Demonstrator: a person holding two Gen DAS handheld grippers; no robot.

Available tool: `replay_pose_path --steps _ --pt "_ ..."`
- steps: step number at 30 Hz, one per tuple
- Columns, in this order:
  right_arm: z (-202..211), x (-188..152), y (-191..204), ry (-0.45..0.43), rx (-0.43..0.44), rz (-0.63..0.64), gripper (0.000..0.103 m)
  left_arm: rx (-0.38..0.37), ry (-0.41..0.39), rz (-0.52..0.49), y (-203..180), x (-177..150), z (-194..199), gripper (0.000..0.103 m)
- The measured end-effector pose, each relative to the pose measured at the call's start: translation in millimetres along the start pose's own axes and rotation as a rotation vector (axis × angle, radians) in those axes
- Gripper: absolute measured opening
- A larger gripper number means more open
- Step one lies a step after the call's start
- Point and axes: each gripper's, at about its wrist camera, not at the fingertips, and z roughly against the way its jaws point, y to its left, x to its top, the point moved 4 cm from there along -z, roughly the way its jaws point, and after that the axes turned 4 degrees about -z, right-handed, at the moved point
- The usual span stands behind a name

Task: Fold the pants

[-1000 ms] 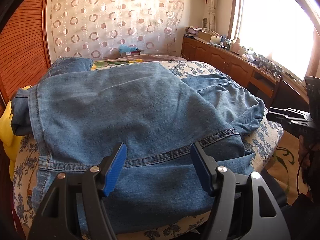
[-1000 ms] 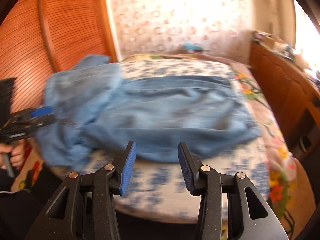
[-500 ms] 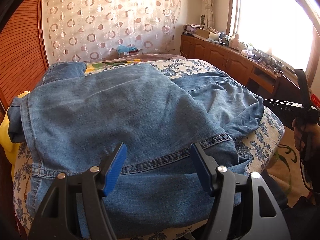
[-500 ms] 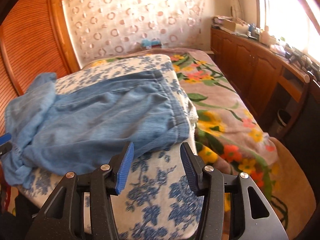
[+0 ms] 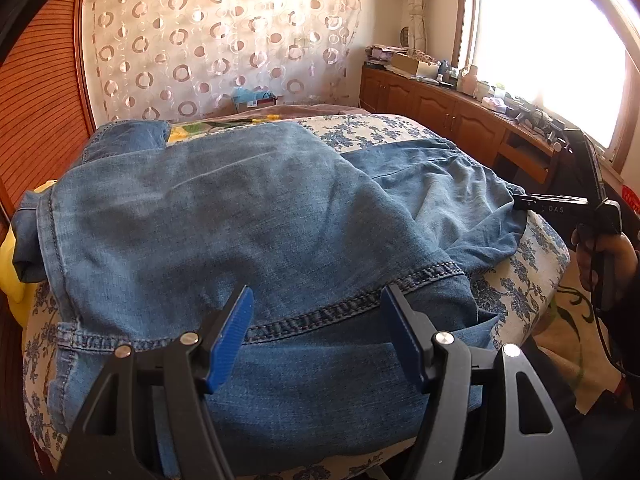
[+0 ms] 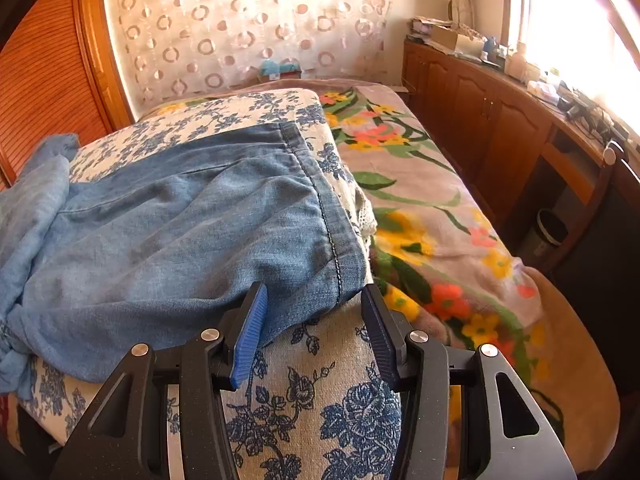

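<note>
Blue jeans (image 5: 240, 208) lie spread over a bed cover with blue flowers (image 5: 524, 276). My left gripper (image 5: 316, 296) hovers open just above a stitched seam at the near end of the jeans, with nothing gripped. In the right wrist view the hem corner of one leg (image 6: 320, 248) reaches in between the open jaws of my right gripper (image 6: 313, 292). The left pad (image 6: 250, 332) lies against the denim edge and the right pad stands clear of it. From the left wrist view the right gripper (image 5: 524, 202) meets the jeans' right edge, held by a hand (image 5: 604, 252).
A flowered pink blanket (image 6: 432, 220) covers the bed to the right of the cover. Wooden cabinets (image 6: 500, 120) line the window wall, with a small bin (image 6: 550, 232) below. A slatted wooden door (image 5: 36, 100) and something yellow (image 5: 12, 264) are at the left.
My right gripper has swept right along the pant leg to its hem corner and its jaws stand a little wider. The left gripper has hardly moved.
</note>
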Motion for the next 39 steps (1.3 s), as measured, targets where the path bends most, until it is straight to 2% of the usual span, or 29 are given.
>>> replay_pose_path --steps 5,7,12,15,19,28,31,34,39 --pt "-1 2 -1 -0.001 0.004 -0.003 0.049 0.001 0.004 0.005 2 -3 -1 0.066" --pt "-2 3 -1 -0.002 0.005 -0.013 0.043 0.000 0.008 0.006 2 -5 -3 0.066" --pt "2 5 -2 -0.007 0.049 -0.035 0.015 0.004 0.010 0.011 5 -9 -2 0.066" --pt "14 8 0 -0.056 0.064 -0.031 0.009 0.010 0.006 0.018 8 -10 1 0.066" --pt "35 19 -13 -0.124 0.067 -0.075 0.007 0.017 -0.001 0.030 15 -11 5 0.066" --pt "31 11 -15 -0.091 0.055 -0.080 0.006 0.029 -0.013 0.051 30 -11 12 0.066" --pt "36 15 -11 -0.104 0.069 -0.088 0.006 0.037 -0.021 0.056 34 -10 16 0.066" --pt "48 30 5 -0.139 0.113 -0.077 0.006 0.045 -0.037 0.066 40 -8 23 0.066" --pt "72 55 51 -0.195 0.196 -0.015 0.007 0.057 -0.061 0.081 50 -7 35 0.066"
